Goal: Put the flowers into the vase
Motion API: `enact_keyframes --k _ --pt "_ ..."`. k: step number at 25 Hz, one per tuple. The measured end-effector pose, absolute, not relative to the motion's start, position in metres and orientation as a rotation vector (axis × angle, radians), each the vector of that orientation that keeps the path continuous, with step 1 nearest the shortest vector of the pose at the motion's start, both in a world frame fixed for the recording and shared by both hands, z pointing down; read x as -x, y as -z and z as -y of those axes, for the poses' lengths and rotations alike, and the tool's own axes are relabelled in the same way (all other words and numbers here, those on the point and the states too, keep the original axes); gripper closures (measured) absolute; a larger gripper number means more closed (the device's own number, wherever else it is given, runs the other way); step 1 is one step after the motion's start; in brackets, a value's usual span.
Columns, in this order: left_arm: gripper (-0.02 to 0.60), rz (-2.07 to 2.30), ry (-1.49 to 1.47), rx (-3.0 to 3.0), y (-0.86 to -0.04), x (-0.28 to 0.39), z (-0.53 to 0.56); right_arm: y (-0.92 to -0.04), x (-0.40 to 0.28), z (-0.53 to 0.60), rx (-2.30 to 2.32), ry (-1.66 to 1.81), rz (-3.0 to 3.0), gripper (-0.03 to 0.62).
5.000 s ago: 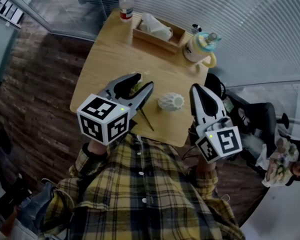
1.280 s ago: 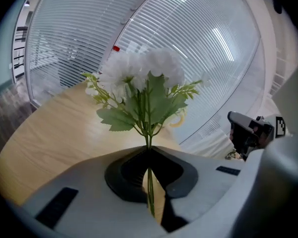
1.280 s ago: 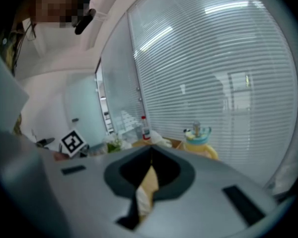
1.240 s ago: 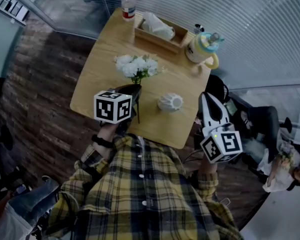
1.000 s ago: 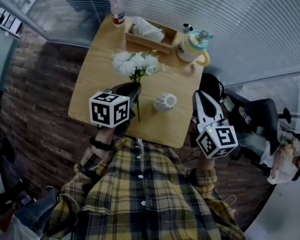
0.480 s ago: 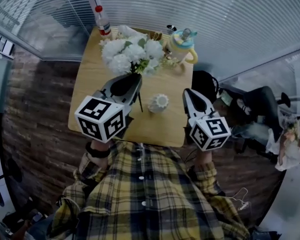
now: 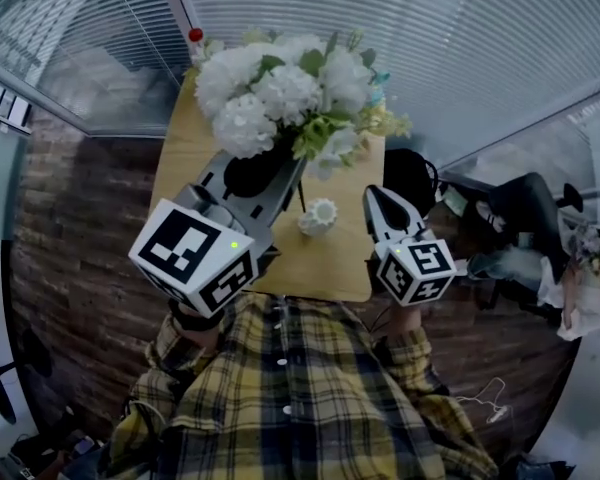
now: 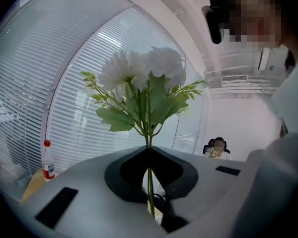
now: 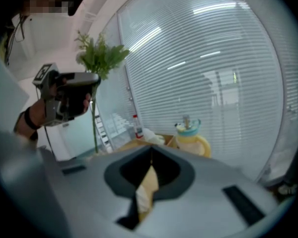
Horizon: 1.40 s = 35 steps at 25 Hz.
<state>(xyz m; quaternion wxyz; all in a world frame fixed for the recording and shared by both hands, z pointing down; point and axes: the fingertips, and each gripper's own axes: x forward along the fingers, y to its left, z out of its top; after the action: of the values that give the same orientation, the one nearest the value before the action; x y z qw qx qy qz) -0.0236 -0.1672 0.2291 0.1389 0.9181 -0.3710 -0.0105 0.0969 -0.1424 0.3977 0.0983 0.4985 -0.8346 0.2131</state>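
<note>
I've swung the flowers (image 7: 290, 88) up off the table (image 7: 320, 268), left claw (image 7: 292, 166) clamped on the stem; right claw (image 7: 374, 194) closed, empty. Vase (image 7: 320, 215) next.

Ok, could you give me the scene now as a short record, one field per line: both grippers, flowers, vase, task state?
left gripper: shut on the stem, held above the table
flowers: white bunch, green leaves, upright
vase: white, ribbed, standing on the table
right gripper: fingers together, holding nothing
task state: flowers not yet in vase
</note>
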Motion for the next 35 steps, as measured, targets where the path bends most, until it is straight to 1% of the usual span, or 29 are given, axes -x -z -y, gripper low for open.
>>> enact_keyframes --k 4,10,14,21,27,35 --pt "0.560 1.005 0.063 -2.715 -0.215 0.008 0.165 -0.397 -0.096 0.140 -1.501 -0.639 2.460 0.582" --pt "0.560 0.925 0.047 -2.761 -0.223 0.003 0.165 -0.394 -0.087 0.140 -1.547 -0.648 2.432 0.582" --pt "0.560 0.863 0.022 -2.769 -0.237 -0.009 0.156 -0.393 -0.099 0.130 -1.586 -0.663 2.405 0.582" --pt "0.560 0.851 0.071 -2.775 -0.243 -0.021 0.149 -0.405 -0.117 0.118 -1.607 -0.698 2.389 0.582" --pt "0.560 0.854 0.072 -2.790 -0.246 -0.014 0.158 -0.410 -0.114 0.121 -1.595 -0.703 2.376 0.582" --pt "0.560 0.880 0.022 -2.806 -0.252 -0.014 0.142 -0.413 -0.111 0.109 -1.569 -0.694 2.392 0.582"
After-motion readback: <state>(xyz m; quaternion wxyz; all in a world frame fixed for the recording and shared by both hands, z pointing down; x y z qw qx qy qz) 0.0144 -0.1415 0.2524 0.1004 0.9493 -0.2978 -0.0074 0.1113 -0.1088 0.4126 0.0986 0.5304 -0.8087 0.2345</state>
